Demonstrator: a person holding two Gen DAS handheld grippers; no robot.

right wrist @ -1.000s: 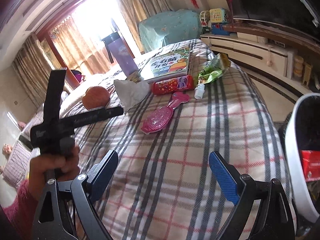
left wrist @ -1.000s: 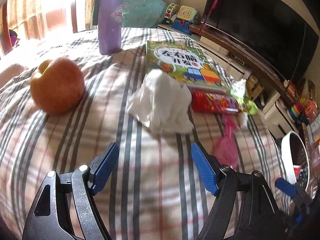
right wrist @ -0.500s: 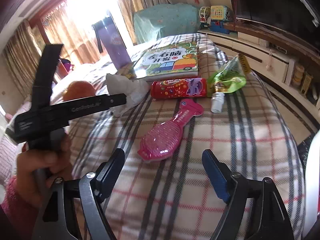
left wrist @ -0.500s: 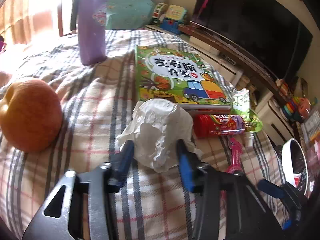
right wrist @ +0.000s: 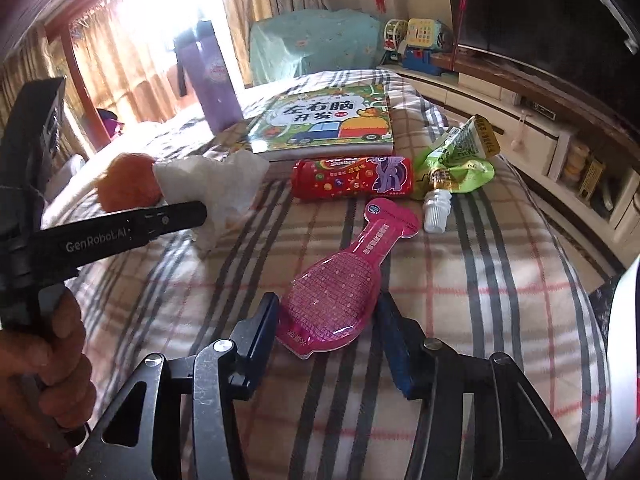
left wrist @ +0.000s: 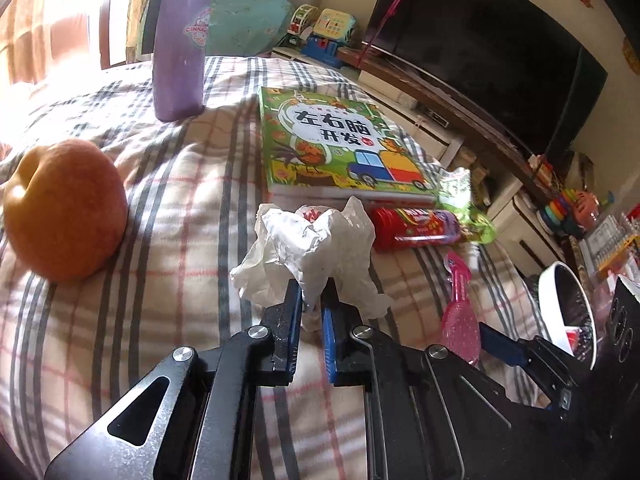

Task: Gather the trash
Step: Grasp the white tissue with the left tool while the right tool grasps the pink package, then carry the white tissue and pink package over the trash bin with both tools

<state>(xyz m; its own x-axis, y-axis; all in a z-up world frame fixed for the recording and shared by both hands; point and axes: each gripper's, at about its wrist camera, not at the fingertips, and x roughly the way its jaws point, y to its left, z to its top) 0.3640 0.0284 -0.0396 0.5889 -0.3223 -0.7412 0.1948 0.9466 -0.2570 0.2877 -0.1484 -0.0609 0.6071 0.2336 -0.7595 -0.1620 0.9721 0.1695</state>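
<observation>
A crumpled white tissue (left wrist: 316,248) lies on the checked bed cover (left wrist: 168,208); it also shows in the right wrist view (right wrist: 224,184). My left gripper (left wrist: 311,304) is shut on the tissue's near edge. A flat pink wrapper (right wrist: 340,292) lies in the middle of the bed, and my right gripper (right wrist: 328,328) is open with its blue pads either side of the wrapper's wide end. A green snack pouch (right wrist: 460,160) with a white cap lies further back. A white bin (left wrist: 568,304) stands off the bed's right edge.
An orange fruit (left wrist: 64,212), a purple bottle (left wrist: 180,40), a children's book (left wrist: 336,144) and a red candy tin (right wrist: 352,176) are on the bed. A TV stand (left wrist: 440,92) with toys runs along the right.
My left gripper moved forward onto the tissue and shut on it. My right gripper moved forward to the pink wrapper and its jaws narrowed around it.
</observation>
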